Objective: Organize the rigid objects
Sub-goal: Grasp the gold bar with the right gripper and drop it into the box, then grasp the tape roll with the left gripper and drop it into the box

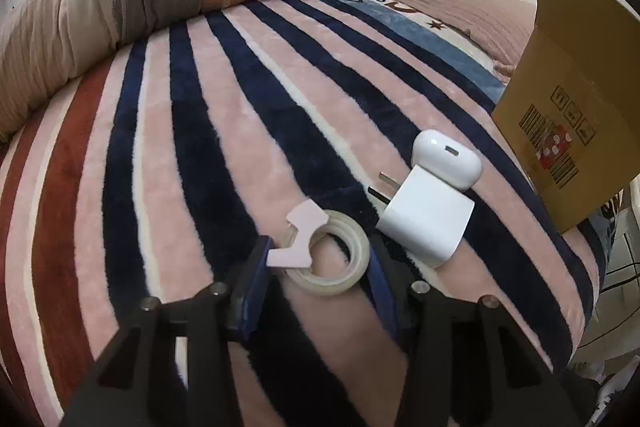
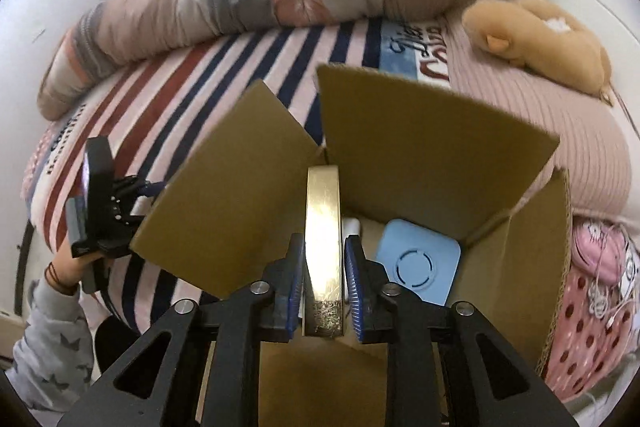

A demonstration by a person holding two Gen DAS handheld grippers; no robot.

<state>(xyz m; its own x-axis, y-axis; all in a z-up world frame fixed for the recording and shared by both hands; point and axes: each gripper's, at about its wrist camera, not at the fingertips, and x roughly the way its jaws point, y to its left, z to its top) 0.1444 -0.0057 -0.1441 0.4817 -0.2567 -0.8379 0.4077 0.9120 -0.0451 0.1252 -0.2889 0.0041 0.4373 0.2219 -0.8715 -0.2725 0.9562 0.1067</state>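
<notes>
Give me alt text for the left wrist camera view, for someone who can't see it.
The open left tool straddles a clear roll of tape on a pink, navy and red striped blanket. Just beyond lie a white plug adapter and white earbud case, with a cardboard box at right.

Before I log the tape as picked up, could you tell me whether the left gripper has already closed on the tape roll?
No: the left gripper is open, its fingers either side of the tape roll lying on the striped blanket.
</notes>
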